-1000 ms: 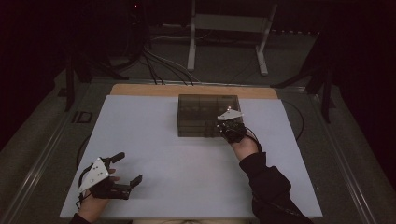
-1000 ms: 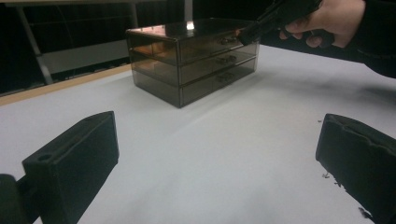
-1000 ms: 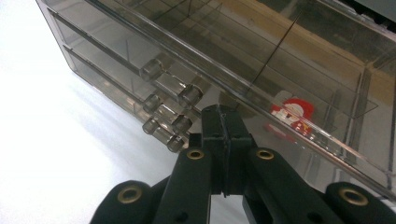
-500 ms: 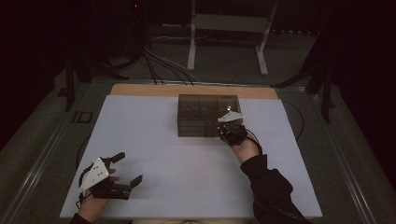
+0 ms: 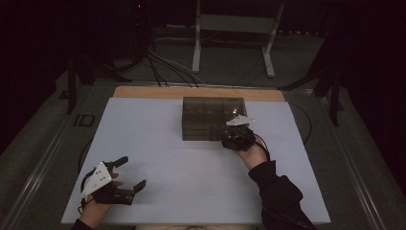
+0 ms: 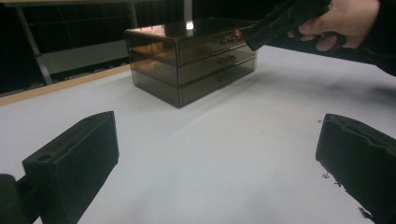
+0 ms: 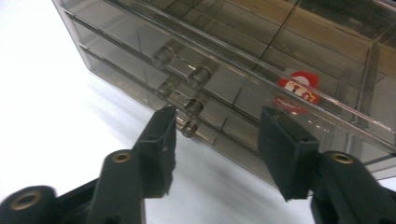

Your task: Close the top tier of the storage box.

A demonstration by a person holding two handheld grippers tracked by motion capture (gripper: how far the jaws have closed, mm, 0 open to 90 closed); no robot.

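A smoky, see-through box of three drawers (image 5: 213,117) stands at the middle back of the white table (image 5: 191,191). My right gripper (image 5: 227,135) is at the box's front right corner, pointing at the drawer fronts (image 7: 280,60). Its jaws have just been opening and stand apart, gripping nothing. The lowest drawer's small handle (image 7: 189,128) lies just beyond the left jaw tip, untouched. From the left gripper view, the box (image 6: 196,60) and the right hand's gripper (image 6: 261,35) are far off. My left gripper (image 5: 134,172) rests open near the front left of the table.
A red and white sticker (image 7: 299,86) shows through the box's clear wall. A wooden strip (image 5: 196,92) borders the table's far edge, with a metal stand (image 5: 230,28) and cables on the floor behind it. White tabletop stretches between the two hands.
Both hands stay where they were in the high view. The right gripper's jaw movement is too small to make out there.
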